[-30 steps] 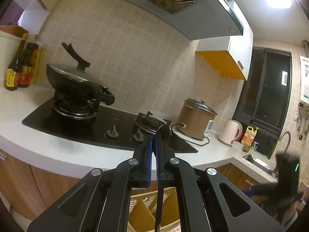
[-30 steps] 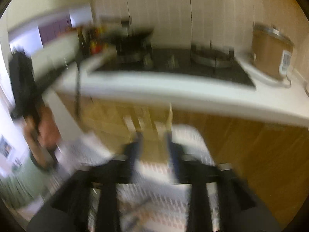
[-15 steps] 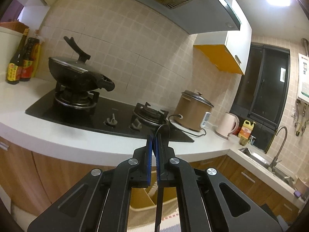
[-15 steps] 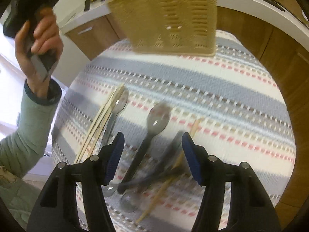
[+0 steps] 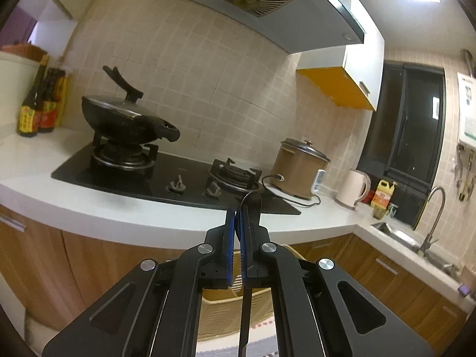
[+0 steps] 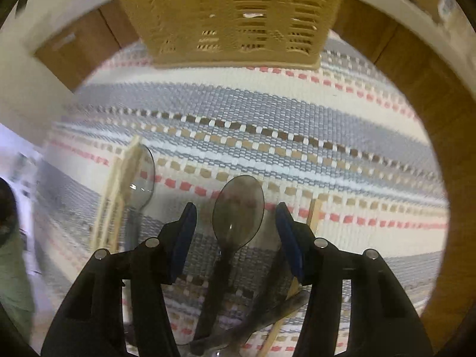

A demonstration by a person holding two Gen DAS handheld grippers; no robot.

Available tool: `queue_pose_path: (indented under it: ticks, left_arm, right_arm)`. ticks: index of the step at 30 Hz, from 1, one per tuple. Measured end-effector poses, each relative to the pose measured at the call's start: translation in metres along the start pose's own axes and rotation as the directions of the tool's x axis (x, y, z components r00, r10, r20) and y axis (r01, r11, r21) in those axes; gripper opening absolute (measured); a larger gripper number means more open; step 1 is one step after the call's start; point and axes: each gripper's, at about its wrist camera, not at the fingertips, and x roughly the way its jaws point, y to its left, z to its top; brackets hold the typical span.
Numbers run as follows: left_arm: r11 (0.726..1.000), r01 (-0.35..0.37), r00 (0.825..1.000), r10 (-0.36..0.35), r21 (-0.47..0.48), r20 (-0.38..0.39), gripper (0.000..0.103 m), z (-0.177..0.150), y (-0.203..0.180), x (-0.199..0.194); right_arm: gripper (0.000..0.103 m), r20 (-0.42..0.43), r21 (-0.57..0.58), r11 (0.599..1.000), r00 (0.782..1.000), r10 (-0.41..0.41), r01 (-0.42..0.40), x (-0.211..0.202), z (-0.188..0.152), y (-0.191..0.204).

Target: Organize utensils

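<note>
Right wrist view looks steeply down onto a striped woven mat [image 6: 297, 113], where the right gripper [image 6: 235, 223] straddles a dark translucent spoon [image 6: 238, 205]. Its jaws stand partly open and have just been closing; the spoon's bowl lies between them, but neither pad presses on it yet. Just left lie a second clear spoon [image 6: 142, 178] and pale chopsticks [image 6: 119, 190]; another chopstick [image 6: 314, 211] and more handles cross under the right jaw at the near edge. A tan slotted basket [image 6: 232, 15] stands at the far side of the mat.

Left wrist view faces level toward the counter [image 5: 119, 217] and hob [image 5: 166, 175], with the left gripper [image 5: 238, 223] shut tight on a thin dark utensil [image 5: 251, 205] whose rounded end pokes up past the fingertips and whose handle hangs below.

Likely trouble: the jaws would close on the wide, curved bowl rather than the handle, so the spoon may squirt out or tilt. The right jaw could also pinch the crossing chopstick and drag the tangled handles along. Meanwhile the thin utensil on the left, held by a narrow edge, might pivot if that hand swings.
</note>
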Motion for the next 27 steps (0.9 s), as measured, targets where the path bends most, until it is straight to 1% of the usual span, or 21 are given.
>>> queue_pose_path:
  ticks: [2,7,10,12,14,16,17,18,19,20,22,23,24,25,27]
  left_arm:
    - [1.0,-0.01,1.0,0.01,0.009,0.004,0.001,-0.004,-0.001,-0.001]
    - [1.0,-0.014,1.0,0.014,0.015,-0.004,0.001,-0.007,-0.001,0.001]
    - [1.0,-0.016,1.0,0.016,0.016,-0.003,0.001,-0.006,-0.001,0.0]
    - [1.0,-0.017,1.0,0.017,0.018,0.001,0.001,-0.006,-0.001,-0.001]
    - [1.0,-0.013,1.0,0.013,0.02,0.008,0.001,-0.004,-0.002,-0.001]
    - [1.0,-0.01,1.0,0.01,0.02,0.02,0.001,-0.001,-0.003,-0.001]
    - [1.0,-0.007,1.0,0.007,0.022,0.027,0.001,0.001,-0.005,-0.001]
    - [1.0,-0.005,0.999,0.005,0.024,0.035,0.001,0.003,-0.006,-0.002]
    - [1.0,-0.003,0.999,0.002,0.024,0.041,0.001,0.005,-0.007,-0.002]
    - [1.0,-0.001,0.999,0.0,0.024,0.047,0.001,0.008,-0.008,-0.002]
    - [1.0,0.005,0.998,-0.006,0.018,0.058,0.001,0.013,-0.009,0.0]
    - [1.0,0.007,0.998,-0.008,0.014,0.064,0.001,0.016,-0.01,0.001]
    - [1.0,0.007,0.998,-0.008,0.014,0.068,0.001,0.018,-0.011,0.002]
    - [1.0,0.005,0.997,-0.006,0.016,0.075,0.001,0.021,-0.012,0.005]
    - [1.0,-0.002,0.996,0.0,0.019,0.09,0.001,0.027,-0.015,0.011]
  right_arm:
    - [0.03,-0.006,0.006,1.0,1.0,0.004,-0.004,-0.002,0.001,0.003]
    - [0.03,0.005,0.015,1.0,1.0,0.02,-0.02,-0.001,0.005,0.002]
    - [0.029,0.037,0.02,0.998,0.998,0.055,-0.055,-0.009,-0.001,-0.004]
    - [0.029,0.091,0.018,0.995,0.991,0.094,-0.096,-0.024,-0.004,-0.007]
    - [0.029,0.15,0.01,0.993,0.982,0.113,-0.116,-0.041,-0.005,-0.009]
    - [0.029,0.232,0.0,0.992,0.965,0.126,-0.13,-0.064,-0.006,-0.013]
    - [0.029,0.282,-0.004,0.99,0.95,0.134,-0.139,-0.079,-0.005,-0.015]
    - [0.029,0.313,-0.005,0.989,0.94,0.14,-0.146,-0.086,-0.003,-0.018]
    - [0.029,0.358,-0.006,0.987,0.922,0.149,-0.158,-0.098,0.0,-0.022]
    - [0.029,0.387,-0.008,0.987,0.909,0.154,-0.163,-0.106,0.004,-0.025]
    - [0.029,0.468,-0.006,0.984,0.869,0.16,-0.178,-0.128,0.013,-0.033]
    - [0.029,0.493,-0.005,0.982,0.854,0.165,-0.187,-0.136,0.017,-0.036]
    - [0.029,0.526,-0.007,0.98,0.833,0.174,-0.201,-0.145,0.023,-0.039]
    - [0.029,0.553,-0.009,0.979,0.815,0.173,-0.202,-0.154,0.026,-0.042]
    - [0.029,0.606,0.004,0.982,0.782,0.148,-0.189,-0.172,0.041,-0.05]
